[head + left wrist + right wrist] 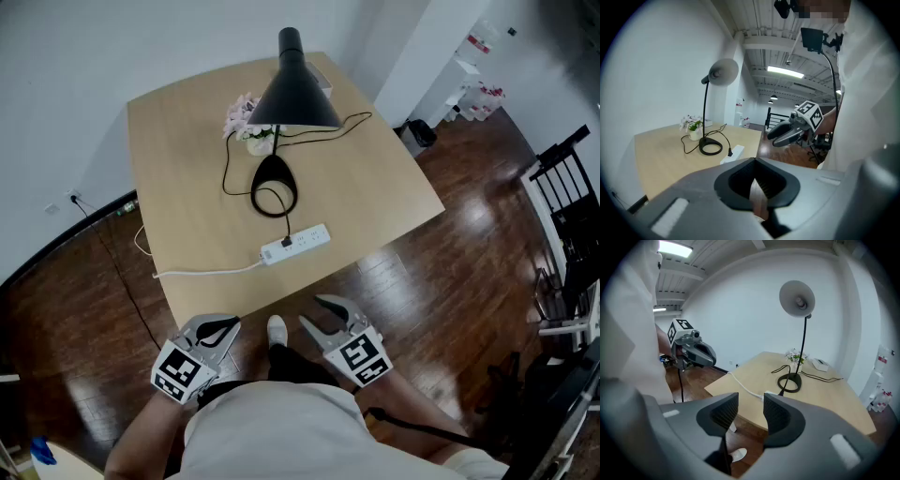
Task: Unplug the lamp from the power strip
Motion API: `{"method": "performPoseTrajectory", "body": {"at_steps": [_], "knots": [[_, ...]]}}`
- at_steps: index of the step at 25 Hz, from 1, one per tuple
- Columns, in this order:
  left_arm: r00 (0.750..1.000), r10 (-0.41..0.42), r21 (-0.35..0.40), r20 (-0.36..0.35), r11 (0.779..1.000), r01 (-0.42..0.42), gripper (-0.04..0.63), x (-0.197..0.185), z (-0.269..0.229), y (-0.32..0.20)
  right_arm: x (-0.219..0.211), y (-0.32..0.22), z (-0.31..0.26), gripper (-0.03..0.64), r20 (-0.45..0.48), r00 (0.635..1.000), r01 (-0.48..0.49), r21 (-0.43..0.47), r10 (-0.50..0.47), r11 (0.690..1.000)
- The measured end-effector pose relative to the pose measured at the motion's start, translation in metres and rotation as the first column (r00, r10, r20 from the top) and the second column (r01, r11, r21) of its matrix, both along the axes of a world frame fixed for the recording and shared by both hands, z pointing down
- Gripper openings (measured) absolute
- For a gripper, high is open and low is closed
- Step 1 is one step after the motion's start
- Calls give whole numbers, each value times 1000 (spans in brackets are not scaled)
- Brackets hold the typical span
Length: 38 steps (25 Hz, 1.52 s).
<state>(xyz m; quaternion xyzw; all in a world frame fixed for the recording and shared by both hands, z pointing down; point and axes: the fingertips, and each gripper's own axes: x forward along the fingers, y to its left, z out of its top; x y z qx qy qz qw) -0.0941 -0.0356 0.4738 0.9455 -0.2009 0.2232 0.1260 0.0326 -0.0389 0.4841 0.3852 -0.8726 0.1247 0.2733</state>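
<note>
A black desk lamp (pixel 292 91) stands on the light wooden table (pixel 187 178), its ring base (pixel 274 185) near the middle. Its black cord loops to a black plug (pixel 286 242) seated in the white power strip (pixel 298 243) by the table's near edge. Both grippers hang below that edge, over the floor and well short of the strip. My left gripper (pixel 232 325) is shut with nothing in it. My right gripper (pixel 310 310) is open and empty. The left gripper view shows the strip (pixel 734 153) and lamp base (pixel 711 148) beyond its jaws; the right gripper view shows the base (pixel 790 382).
A small pot of flowers (pixel 251 131) sits beside the lamp stem, and a white box (pixel 324 81) lies at the far edge. The strip's white cable (pixel 202 273) runs off the table's left side. A black chair (pixel 570 183) stands at the right. My shoe (pixel 277 330) shows between the grippers.
</note>
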Motion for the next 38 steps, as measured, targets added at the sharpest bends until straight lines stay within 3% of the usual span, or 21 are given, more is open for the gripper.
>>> {"method": "performPoseTrajectory", "body": {"at_steps": [5, 14, 21, 26, 38], "knots": [[998, -18, 52, 63, 999, 15, 5, 53, 29, -88, 30, -86, 21, 163, -31, 999, 41, 11, -41, 999], [976, 64, -50, 206, 997, -55, 3, 113, 107, -152, 41, -162, 73, 155, 4, 1000, 2, -90, -2, 996], [944, 140, -101, 297, 988, -115, 3, 131, 150, -163, 26, -188, 109, 150, -28, 998, 46, -147, -51, 988], [932, 169, -123, 321, 983, -136, 3, 133, 164, -161, 21, -187, 125, 130, -40, 997, 57, -203, -67, 978], [919, 184, -98, 347, 982, -160, 5, 133, 168, -161, 18, -191, 128, 86, -47, 997, 56, -201, -66, 978]]}}
